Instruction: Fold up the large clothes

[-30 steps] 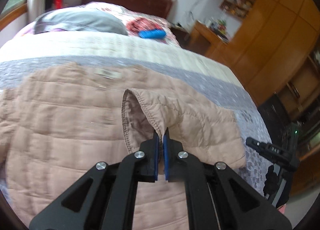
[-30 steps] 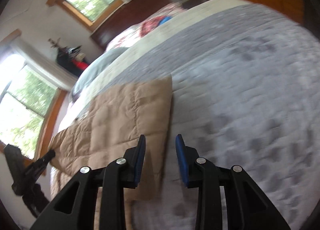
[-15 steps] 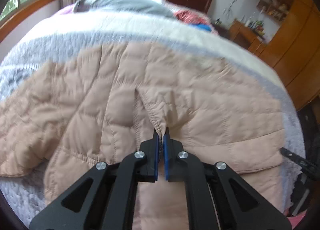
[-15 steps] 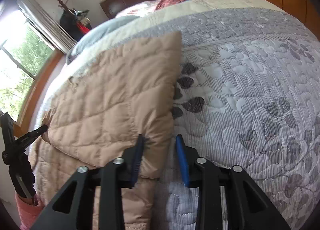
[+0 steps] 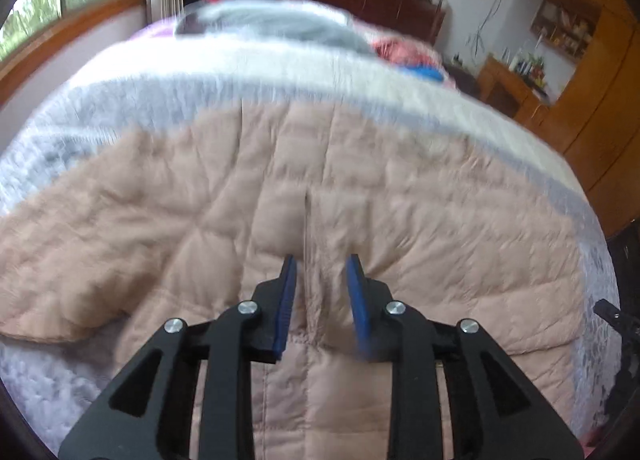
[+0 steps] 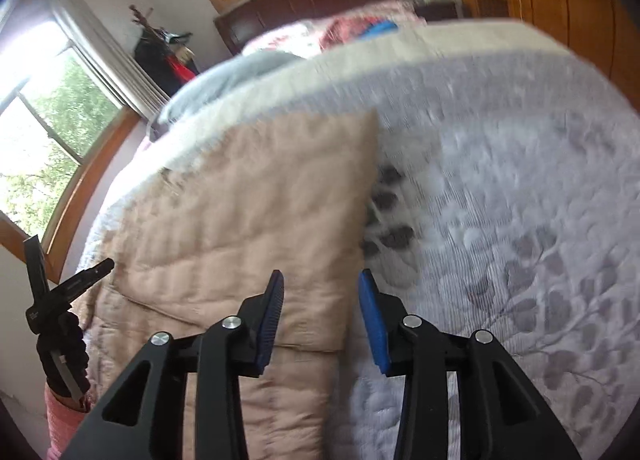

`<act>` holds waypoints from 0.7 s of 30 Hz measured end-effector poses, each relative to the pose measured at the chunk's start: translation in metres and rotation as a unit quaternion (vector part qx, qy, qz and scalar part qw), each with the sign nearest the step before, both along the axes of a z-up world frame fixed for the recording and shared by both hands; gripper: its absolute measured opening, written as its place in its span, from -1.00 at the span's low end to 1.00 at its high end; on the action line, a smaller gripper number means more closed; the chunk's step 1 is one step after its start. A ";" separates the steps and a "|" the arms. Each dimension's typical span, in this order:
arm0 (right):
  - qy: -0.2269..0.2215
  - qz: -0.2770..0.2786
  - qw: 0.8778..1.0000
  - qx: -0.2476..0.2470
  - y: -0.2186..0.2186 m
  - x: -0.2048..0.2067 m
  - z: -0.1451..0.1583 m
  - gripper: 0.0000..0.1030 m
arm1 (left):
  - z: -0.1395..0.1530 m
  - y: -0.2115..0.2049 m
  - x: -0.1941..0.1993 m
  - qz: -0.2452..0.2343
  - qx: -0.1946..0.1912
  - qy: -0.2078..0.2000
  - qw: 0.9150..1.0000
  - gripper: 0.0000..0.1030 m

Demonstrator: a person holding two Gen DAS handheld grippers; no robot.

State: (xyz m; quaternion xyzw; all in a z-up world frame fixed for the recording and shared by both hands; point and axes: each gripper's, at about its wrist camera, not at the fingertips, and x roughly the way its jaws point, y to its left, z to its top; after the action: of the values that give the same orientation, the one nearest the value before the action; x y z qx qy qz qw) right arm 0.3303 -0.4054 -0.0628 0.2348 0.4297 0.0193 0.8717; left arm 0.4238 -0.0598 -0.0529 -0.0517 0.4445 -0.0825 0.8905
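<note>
Blue-padded fingers of the left gripper [image 5: 320,296] stand apart, holding nothing, over the centre seam of a beige quilted jacket [image 5: 360,196] spread across the middle of the frame, its panels lying flat. In the right wrist view, the right gripper [image 6: 320,320] is likewise spread, straddling the jacket's folded side edge at lower centre, apparently poised to grip. Grey leaf-patterned bedspread [image 6: 520,200] fills the frame's right.

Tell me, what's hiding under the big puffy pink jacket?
Under the jacket lies the grey bedspread with a leaf pattern, showing all around its edges. Whatever sits directly beneath the jacket is covered, so it cannot be seen.
</note>
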 end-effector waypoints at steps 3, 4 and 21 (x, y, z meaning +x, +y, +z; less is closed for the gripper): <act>0.008 0.031 0.999 0.011 0.025 0.016 0.018 -0.23 | 0.019 -0.028 -0.009 -0.034 0.000 -0.014 0.999 -0.50; 0.016 0.035 0.999 0.001 0.034 0.026 0.021 -0.23 | 0.021 -0.041 -0.010 -0.048 0.002 -0.015 0.999 -0.50; 0.092 0.031 0.995 -0.033 0.082 0.113 -0.042 -0.27 | -0.057 -0.083 0.029 -0.071 0.009 0.070 0.995 -0.46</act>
State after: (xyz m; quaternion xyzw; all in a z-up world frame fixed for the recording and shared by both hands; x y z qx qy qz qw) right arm 0.4436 -0.3236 -0.1049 0.1931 0.5154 0.0105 0.8349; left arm 0.4533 -0.1426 -0.1098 -0.0179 0.5089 -0.1380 0.8495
